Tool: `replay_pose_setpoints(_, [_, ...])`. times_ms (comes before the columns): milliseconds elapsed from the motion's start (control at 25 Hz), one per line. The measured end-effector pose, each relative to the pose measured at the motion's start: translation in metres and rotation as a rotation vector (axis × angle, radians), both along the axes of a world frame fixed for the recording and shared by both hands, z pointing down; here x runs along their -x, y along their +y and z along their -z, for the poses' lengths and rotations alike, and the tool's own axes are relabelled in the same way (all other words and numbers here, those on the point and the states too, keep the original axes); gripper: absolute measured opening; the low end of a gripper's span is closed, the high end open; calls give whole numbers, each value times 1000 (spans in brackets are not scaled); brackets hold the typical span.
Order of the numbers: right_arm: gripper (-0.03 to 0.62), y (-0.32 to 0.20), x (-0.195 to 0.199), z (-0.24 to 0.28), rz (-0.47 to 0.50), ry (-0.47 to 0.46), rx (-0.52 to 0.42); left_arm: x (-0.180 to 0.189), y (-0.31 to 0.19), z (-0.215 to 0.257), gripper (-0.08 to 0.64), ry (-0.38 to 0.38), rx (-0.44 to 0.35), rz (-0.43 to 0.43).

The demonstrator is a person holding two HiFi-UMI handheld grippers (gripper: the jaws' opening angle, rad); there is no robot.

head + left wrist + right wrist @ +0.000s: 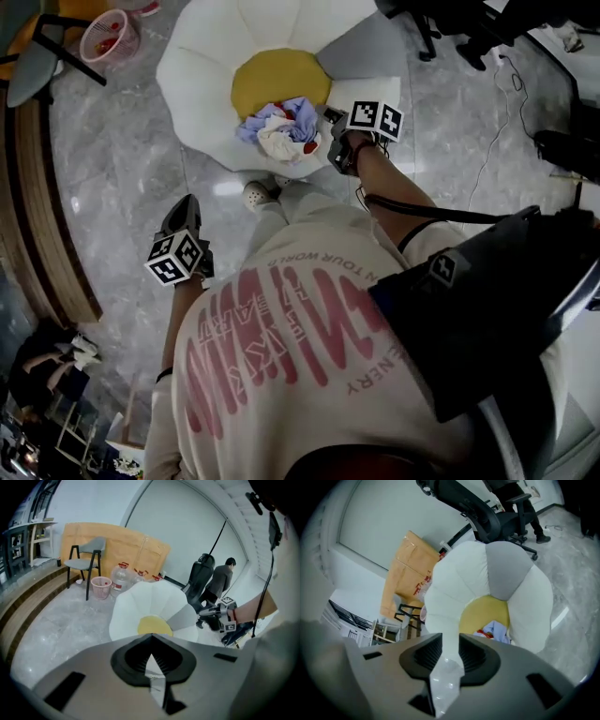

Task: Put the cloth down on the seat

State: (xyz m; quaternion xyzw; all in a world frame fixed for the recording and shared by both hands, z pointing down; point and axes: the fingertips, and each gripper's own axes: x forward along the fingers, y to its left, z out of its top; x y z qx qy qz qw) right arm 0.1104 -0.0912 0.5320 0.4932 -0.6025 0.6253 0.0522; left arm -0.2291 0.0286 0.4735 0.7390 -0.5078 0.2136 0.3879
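Note:
A crumpled cloth (281, 127) in blue, white and red lies on the front of the flower-shaped seat (202, 56), partly on its yellow centre cushion (277, 80). My right gripper (332, 118) hovers just right of the pile, apart from it. In the right gripper view its jaws (451, 639) stand open with only a white petal (454, 583) showing through the gap, and the cloth (492, 631) lies below to the right. My left gripper (186, 202) hangs over the floor well short of the seat. Its jaws (151, 637) meet at the tips, holding nothing.
A pink bin (110, 36) and a grey chair (86, 557) stand left of the seat by a wooden ledge (28, 216). Water jugs (121, 577) and cardboard (117, 545) are behind. A black office chair (441, 19), a cable (497, 122) and a person (222, 578) are at the right.

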Motion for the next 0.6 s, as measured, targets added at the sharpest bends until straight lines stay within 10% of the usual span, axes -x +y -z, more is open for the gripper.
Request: replay_pose_setpoints(600, [19,-5,-1,221,-52,-363,-485,-72,-77,148,11,274,-243,-170])
